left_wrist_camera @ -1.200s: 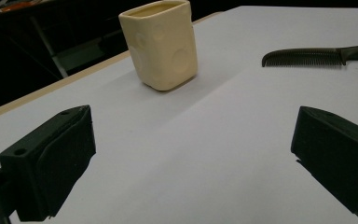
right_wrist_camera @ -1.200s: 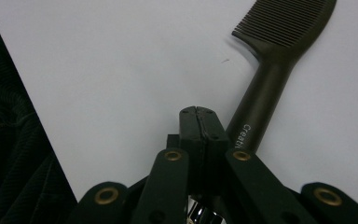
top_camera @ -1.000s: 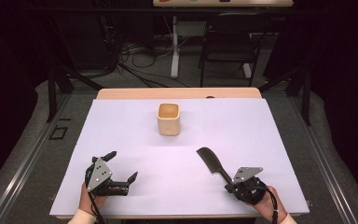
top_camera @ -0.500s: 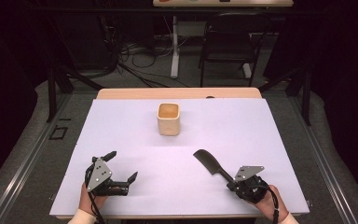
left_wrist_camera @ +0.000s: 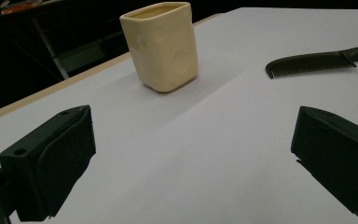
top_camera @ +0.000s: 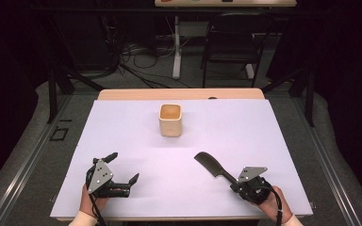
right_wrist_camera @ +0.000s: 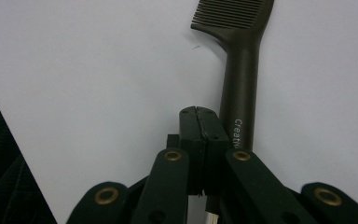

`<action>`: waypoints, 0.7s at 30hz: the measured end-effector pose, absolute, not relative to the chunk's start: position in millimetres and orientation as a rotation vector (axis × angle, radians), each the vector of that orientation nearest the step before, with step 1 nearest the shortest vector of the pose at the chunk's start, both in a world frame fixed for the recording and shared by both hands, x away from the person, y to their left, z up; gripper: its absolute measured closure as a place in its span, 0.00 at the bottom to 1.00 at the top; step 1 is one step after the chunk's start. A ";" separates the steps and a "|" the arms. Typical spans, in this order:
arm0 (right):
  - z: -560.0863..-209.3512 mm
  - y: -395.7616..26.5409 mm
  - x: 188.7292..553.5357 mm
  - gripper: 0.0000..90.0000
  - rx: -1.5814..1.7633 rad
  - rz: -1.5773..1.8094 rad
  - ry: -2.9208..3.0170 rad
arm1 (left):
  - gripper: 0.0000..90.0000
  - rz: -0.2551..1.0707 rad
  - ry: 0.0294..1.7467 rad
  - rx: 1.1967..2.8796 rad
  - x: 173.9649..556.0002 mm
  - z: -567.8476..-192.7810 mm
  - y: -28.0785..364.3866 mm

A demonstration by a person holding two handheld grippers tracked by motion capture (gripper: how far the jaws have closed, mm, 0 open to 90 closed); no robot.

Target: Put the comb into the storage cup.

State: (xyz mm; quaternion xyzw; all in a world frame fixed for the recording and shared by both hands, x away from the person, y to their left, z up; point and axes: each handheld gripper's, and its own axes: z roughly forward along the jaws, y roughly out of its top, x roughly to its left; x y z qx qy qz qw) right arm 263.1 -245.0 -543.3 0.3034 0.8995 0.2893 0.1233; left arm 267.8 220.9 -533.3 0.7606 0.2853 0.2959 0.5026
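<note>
Your right gripper (top_camera: 243, 180), jaws closed, holds a black plastic comb (top_camera: 210, 165) by its handle; its toothed end points toward the cream square ceramic cup (top_camera: 170, 119) ahead. Your left gripper (top_camera: 121, 165) rests wide open, empty.

Black grippers (top_camera: 122, 167) with grey three-cornered plates, brass rivets, white cuff (top_camera: 81, 219)
</note>
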 end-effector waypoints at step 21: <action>-544.0 -250.9 267.4 1.00 0.905 0.830 2.589 | 0.00 0.719 0.690 1.839 267.7 -533.1 221.0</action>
